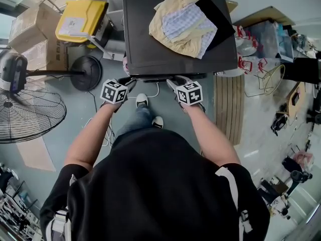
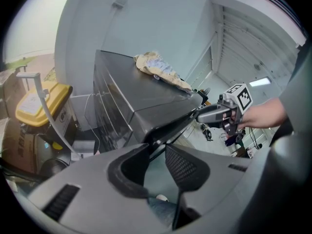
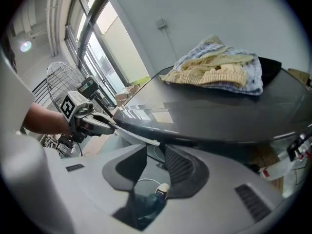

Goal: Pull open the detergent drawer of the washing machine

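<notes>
The detergent drawer cannot be told apart from above; it can only be placed along the front edge of the washing machine (image 1: 150,44). The left gripper (image 1: 130,81) is held at the front-left corner, jaws apart. The right gripper (image 1: 173,82) is held near the front edge's middle, jaws apart, with only floor and a shoe (image 3: 163,189) showing between them. Crumpled clothes (image 1: 183,24) are heaped at the rear-right corner.

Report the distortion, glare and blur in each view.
Head view: fisheye curves the room's edges, light even over the washing machine. Left gripper view: black vignette corners, close foreground soft. Right gripper view: window overexposed, pale sheen on the washing machine's top.
</notes>
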Tool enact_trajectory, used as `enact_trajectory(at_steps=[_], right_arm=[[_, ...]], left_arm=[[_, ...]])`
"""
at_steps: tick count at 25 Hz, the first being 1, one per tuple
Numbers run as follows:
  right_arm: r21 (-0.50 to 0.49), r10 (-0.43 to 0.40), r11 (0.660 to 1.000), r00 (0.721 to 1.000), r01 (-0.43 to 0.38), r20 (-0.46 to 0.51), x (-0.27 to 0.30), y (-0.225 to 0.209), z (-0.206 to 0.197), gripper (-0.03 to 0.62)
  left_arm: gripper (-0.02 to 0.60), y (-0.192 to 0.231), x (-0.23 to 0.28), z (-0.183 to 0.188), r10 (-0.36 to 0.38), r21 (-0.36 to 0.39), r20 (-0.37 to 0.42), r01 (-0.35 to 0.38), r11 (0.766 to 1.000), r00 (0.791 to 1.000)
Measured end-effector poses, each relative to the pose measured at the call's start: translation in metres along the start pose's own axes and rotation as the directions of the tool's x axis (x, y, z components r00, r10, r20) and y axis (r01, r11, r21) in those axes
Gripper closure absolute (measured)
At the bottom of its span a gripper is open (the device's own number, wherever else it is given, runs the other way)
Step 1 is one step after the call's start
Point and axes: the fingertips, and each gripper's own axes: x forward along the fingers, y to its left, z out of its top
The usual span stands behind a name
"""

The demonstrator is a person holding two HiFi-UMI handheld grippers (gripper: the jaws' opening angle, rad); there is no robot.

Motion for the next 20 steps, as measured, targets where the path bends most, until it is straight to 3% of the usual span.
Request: enact_trajectory(at_steps=[20], right_arm=[[0.041,0.037,0.998,0.999,-0.037,-0.016,-0.021,0.012,-0.031,0.491]], left_arm=[[0.483,-0.029,-0.010,-0.027,-0.035,-0.008,-0.017,0.035,0.999,0.999]])
